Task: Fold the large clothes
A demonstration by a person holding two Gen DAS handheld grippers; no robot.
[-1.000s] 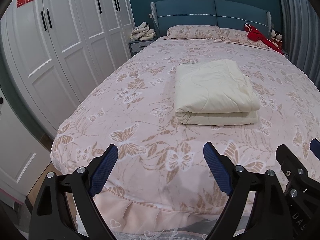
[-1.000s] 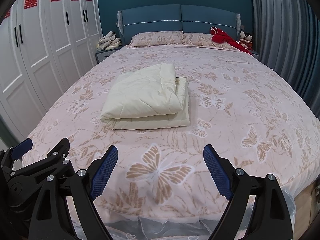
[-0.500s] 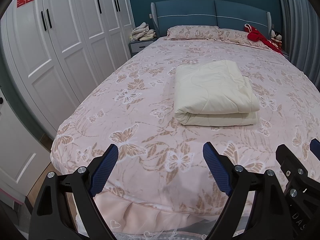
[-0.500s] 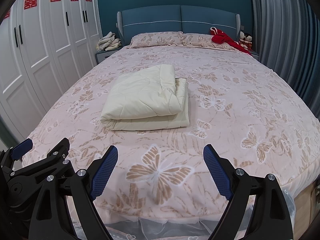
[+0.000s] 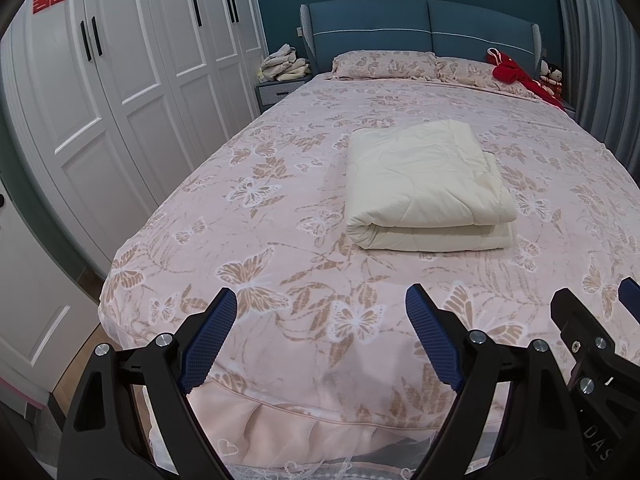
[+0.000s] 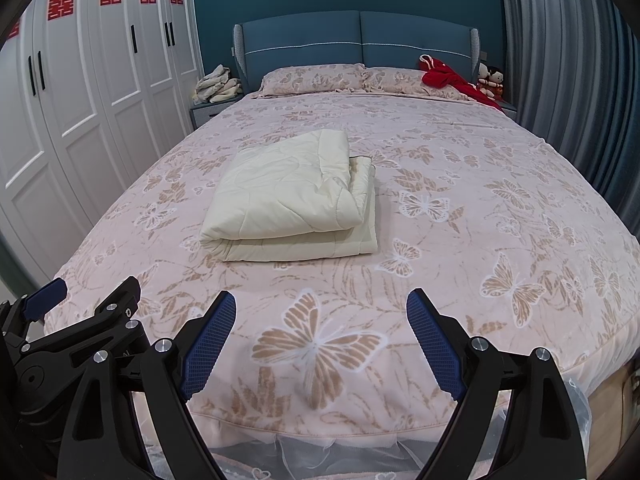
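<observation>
One bed [image 5: 280, 208], pink with butterfly print, filling both views; foot edge nearest. One wardrobe [image 5: 132, 80] along its left side, more doors and red paper cuts showing from the left wrist. One headboard [image 6: 360, 44], blue, two panels. One grey curtain [image 6: 560, 92], broad in the right wrist view, only a sliver in the left. Right wrist view alone: clear plastic [image 6: 576, 404] at the bed's right foot corner, a picture's lower edge above the headboard. Left wrist view alone: wood floor [image 5: 76, 372] and a white door panel at lower left.

One quilt [image 5: 424, 184], cream, folded, lying flat mid-bed, well apart from both tools; loose layered edges on its right side seen best from the right wrist [image 6: 296, 196]. Two pillows [image 6: 316, 78]. One red garment [image 6: 444, 78] on the right pillow. One pile of pale cloth [image 5: 286, 66] on one nightstand [image 5: 280, 90]. Two dolls [image 6: 492, 78] beside the garment.

Left gripper [image 5: 322, 338]: spread wide, holding nothing, over the bed's foot. Right gripper [image 6: 322, 338]: likewise wide, empty. Each partly visible at the other view's edge.
</observation>
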